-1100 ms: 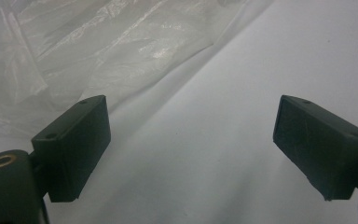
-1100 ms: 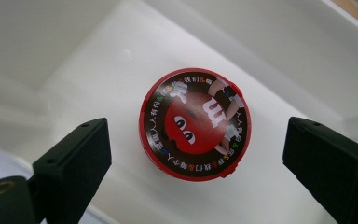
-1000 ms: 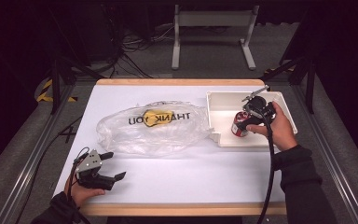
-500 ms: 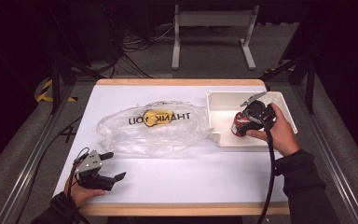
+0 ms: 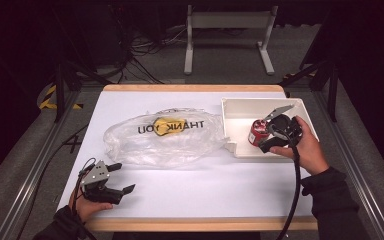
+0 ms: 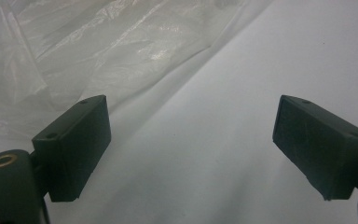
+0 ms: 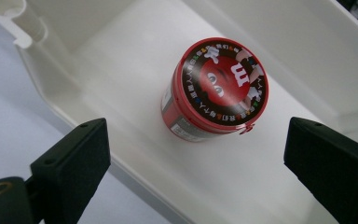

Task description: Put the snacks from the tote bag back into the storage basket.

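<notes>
White bin: the white bin [image 5: 240,107] sits at the table's far right corner, beside the clear bag; the high view shows its near-left corner notched.
Bin contents: one red tub [image 7: 214,91] stands upright on the bin floor, toward the near side, apart from the walls.
Red tub lid: in the right gripper view the lid [image 7: 223,81] faces the camera, red with a cartoon face and a dark ring of small coloured print; it is shut on the tub.
Right gripper: the right gripper [image 5: 266,136] hovers over the bin's near edge, held in the person's right hand [image 5: 307,150]. Its jaws stand wide apart, one on each side of the tub and nearer the camera, touching nothing.
Plastic bag: the clear plastic bag [image 5: 165,137] lies flat mid-table, printed THANK YOU with a yellow mark; the print reads reversed in the high view. Its right end reaches just beside the bin.
Left gripper: the left gripper [image 5: 120,177] rests near the table's front left, jaws spread wide and empty, just short of the bag.
Left gripper view: crumpled bag film [image 6: 74,51] lies ahead and to the left of the jaws, with bare white table [image 6: 242,93] between them.
In the way: the bin's near wall [image 7: 135,168] lies between the right gripper and the tub's base.
</notes>
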Demonstrator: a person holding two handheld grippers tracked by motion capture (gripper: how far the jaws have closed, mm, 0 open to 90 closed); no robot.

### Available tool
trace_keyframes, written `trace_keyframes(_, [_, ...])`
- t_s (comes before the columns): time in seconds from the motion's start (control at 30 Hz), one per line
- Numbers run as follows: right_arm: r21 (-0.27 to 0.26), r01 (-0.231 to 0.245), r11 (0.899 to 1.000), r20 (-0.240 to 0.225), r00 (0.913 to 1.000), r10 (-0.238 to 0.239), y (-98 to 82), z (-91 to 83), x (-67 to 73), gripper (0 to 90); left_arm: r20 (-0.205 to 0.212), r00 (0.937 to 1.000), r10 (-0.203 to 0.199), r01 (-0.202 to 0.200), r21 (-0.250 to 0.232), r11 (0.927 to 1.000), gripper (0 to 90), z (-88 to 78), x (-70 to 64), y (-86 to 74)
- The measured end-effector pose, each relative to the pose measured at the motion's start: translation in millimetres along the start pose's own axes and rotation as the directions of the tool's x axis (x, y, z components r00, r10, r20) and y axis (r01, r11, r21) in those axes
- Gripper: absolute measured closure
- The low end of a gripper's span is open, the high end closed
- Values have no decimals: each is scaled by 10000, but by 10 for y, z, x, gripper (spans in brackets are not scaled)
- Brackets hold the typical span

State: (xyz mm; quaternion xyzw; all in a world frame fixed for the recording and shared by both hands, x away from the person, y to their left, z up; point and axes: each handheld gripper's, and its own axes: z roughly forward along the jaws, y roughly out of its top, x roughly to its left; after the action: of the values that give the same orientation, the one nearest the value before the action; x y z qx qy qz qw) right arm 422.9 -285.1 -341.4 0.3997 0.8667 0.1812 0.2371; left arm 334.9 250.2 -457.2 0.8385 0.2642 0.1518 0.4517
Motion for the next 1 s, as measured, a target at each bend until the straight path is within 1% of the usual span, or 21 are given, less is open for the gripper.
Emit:
trace_keyframes(0.1, [-127,7,9999,-50,10000,-7,-32,-11,9,77,-22,10000,-51,51,-20,10000,121,-1,-10,-2])
trace_keyframes(0.13, [-256,42,9997,-6,10000,-42,-67,-20,16,77,-49,10000,-40,40,2,10000,122,0,-15,-1])
trace_keyframes(0.2, [-217,46,9998,0,10000,-46,-80,-24,22,77,-87,10000,-14,14,20,10000,122,2,-14,0])
trace_keyframes(0.27, [-292,175,9994,17,9998,-174,-116,-31,34,76,-70,10000,51,-50,94,9999,122,6,-16,4])
trace_keyframes(0.3, [-441,300,9986,52,9995,-298,-148,-55,46,75,-59,10000,48,-47,128,9999,129,12,-21,5])
trace_keyframes(0.4, [-637,315,9975,22,9995,-314,-189,-83,64,75,-56,9999,84,-83,172,9998,129,16,-16,7])
trace_keyframes(0.43, [-724,310,9969,85,9995,-305,-220,-96,78,72,-46,10000,57,-57,160,9999,127,16,-14,7])
trace_keyframes(0.5, [-890,474,9949,277,9986,-451,-266,-112,114,73,-42,10000,5,-5,141,9999,126,11,-10,5])
trace_keyframes(0.57, [-986,588,9934,261,9981,-565,-303,-119,139,72,-56,10000,20,-19,93,10000,125,7,-10,4])
trace_keyframes(0.67, [-1100,679,9916,395,9972,-639,-353,-137,171,71,-127,9999,48,-47,15,10000,125,3,-19,0])
trace_keyframes(0.77, [-1334,756,9882,447,9965,-702,-411,-156,206,72,-161,9999,46,-45,44,10000,125,4,-18,2])
trace_keyframes(0.87, [-1376,778,9874,401,9965,-730,-440,-164,225,71,-132,9999,38,-37,101,9999,125,6,-14,3])
trace_keyframes(0.9, [-1590,800,9840,372,9965,-750,-487,-180,250,72,-134,9999,28,-26,101,9999,125,6,-14,3])
trace_keyframes(1.0, [-1689,777,9826,306,9968,-736,-524,-182,264,69,-141,9999,21,-20,106,9999,125,8,-11,4])
